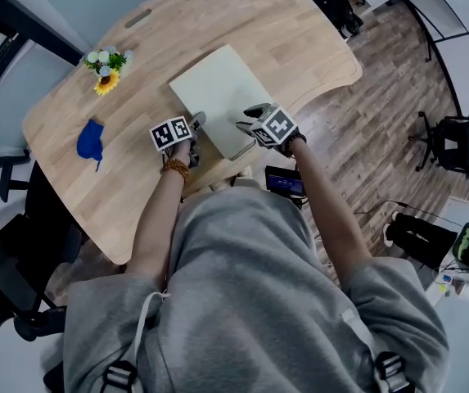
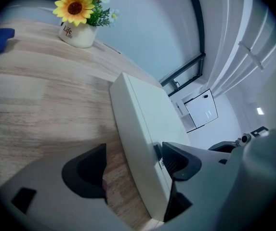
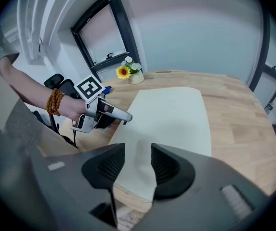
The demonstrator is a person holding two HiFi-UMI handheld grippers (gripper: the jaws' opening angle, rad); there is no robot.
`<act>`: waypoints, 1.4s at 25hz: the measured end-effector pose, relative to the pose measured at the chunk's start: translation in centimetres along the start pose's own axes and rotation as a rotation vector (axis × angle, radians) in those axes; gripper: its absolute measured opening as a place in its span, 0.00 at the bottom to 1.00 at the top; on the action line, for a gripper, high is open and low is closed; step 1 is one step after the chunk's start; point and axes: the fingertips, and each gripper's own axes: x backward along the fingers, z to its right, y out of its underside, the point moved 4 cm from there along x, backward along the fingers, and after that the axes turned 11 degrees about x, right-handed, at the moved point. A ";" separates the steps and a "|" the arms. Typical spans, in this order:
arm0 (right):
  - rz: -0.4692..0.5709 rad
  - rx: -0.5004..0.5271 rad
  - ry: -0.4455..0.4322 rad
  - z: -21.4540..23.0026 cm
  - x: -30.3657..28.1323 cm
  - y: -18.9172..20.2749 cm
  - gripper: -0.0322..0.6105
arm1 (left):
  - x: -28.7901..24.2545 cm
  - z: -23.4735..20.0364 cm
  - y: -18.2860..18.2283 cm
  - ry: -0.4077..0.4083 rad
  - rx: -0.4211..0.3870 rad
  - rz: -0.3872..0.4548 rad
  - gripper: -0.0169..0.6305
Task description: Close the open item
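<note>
A pale cream laptop (image 1: 222,97) lies flat on the wooden table (image 1: 136,64) with its lid down. In the left gripper view its near edge (image 2: 147,114) runs between the jaws of my left gripper (image 2: 133,165). That gripper is open: one jaw hangs over the lid, the other over bare wood. In the head view my left gripper (image 1: 195,125) is at the laptop's near left corner. My right gripper (image 1: 246,119) hovers over the near right part of the lid (image 3: 169,114). Its jaws (image 3: 138,165) are open with nothing between them. The left gripper (image 3: 123,118) shows at the lid's left edge.
A small pot with a sunflower (image 1: 105,65) stands at the table's far left, and a blue object (image 1: 91,142) lies to the left of the grippers. Black chairs stand at the lower left (image 1: 5,277) and far right (image 1: 463,142). The table's front edge is just below the laptop.
</note>
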 end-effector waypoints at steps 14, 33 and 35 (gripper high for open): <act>0.063 -0.084 -0.008 0.3 1.1 0.2 0.33 | 1.6 0.9 -0.9 0.018 -0.110 0.072 0.59; 0.271 0.018 0.063 4.0 6.0 -7.2 0.32 | 14.4 10.4 -9.5 0.036 -0.599 0.462 0.59; 0.316 0.047 0.078 4.5 7.3 -9.1 0.31 | 16.1 12.8 -10.9 0.053 -0.632 0.524 0.59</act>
